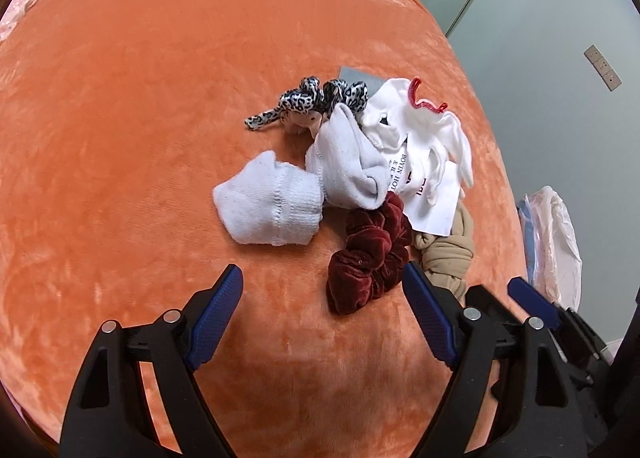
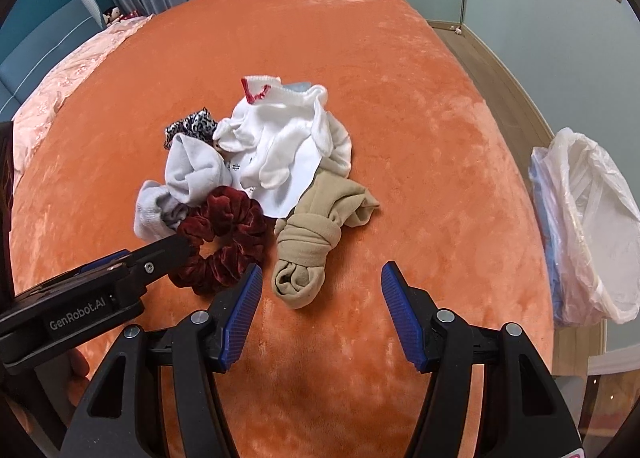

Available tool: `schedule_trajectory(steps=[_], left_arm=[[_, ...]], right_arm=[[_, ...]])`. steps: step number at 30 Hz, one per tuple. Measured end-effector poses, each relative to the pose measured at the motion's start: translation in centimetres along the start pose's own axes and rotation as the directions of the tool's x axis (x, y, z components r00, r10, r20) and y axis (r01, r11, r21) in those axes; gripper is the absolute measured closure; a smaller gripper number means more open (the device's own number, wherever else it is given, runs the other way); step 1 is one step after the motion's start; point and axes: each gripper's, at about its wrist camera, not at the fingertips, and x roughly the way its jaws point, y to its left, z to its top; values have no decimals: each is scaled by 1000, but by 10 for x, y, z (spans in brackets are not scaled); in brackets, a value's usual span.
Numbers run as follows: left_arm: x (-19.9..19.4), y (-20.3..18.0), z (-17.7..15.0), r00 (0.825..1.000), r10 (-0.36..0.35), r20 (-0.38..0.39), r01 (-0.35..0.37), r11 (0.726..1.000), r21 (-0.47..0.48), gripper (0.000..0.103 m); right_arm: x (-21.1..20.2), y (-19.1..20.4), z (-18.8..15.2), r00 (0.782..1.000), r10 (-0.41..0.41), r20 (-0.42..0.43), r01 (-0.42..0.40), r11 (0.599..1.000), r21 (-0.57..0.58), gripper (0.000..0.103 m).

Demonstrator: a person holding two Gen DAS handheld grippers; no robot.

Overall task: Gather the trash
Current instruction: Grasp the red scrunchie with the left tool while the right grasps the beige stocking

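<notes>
**A:** What counts as the trash here?

**B:** A heap of small soft things in the middle of the orange plush bed cover (image 2: 360,57). Nearest us lie a dark red velvet scrunchie (image 1: 366,258) and a beige stocking tied into a knot (image 2: 308,254). Behind them are two crumpled white socks (image 1: 272,205), a leopard-print fabric band (image 1: 304,101), and a white cloth with a red loop (image 2: 280,129) lying over a printed white paper sheet (image 1: 432,197).

**A:** Why bunched together like that?

**B:** My guess is so either claw can reach any piece. The bin lined with a thin white plastic bag (image 2: 592,225) stands just off the bed's right edge, near the heap, which would keep each carry short.

**A:** And the claws?

**B:** The left gripper (image 1: 324,306) has its blue pads well apart with nothing between them; it hangs over bare cover, the scrunchie just beside its right pad. The right gripper (image 2: 322,298) also stands apart and empty, tilted steeply down, with the knotted stocking just ahead of its left pad.

**A:** So nothing collected yet?

**B:** Nothing is held. I judge each claw is lined up for its nearest piece.
</notes>
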Motion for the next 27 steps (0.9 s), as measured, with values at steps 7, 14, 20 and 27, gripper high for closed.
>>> schedule_trajectory(steps=[7, 14, 20, 27], left_arm=[[19, -3, 4, 999, -12, -36, 12, 1000, 3, 39], [31, 2, 4, 997, -25, -72, 24, 1000, -9, 55], [34, 4, 4, 996, -38, -79, 37, 999, -13, 68], [31, 4, 4, 996, -43, -82, 41, 999, -21, 80]], right_arm=[[21, 4, 1, 999, 4, -36, -4, 1000, -6, 45], [40, 7, 0, 997, 18, -77, -19, 1000, -14, 60], [52, 11, -3, 994, 34, -104, -36, 999, -20, 74], [54, 11, -3, 993, 45, -108, -47, 999, -19, 84]])
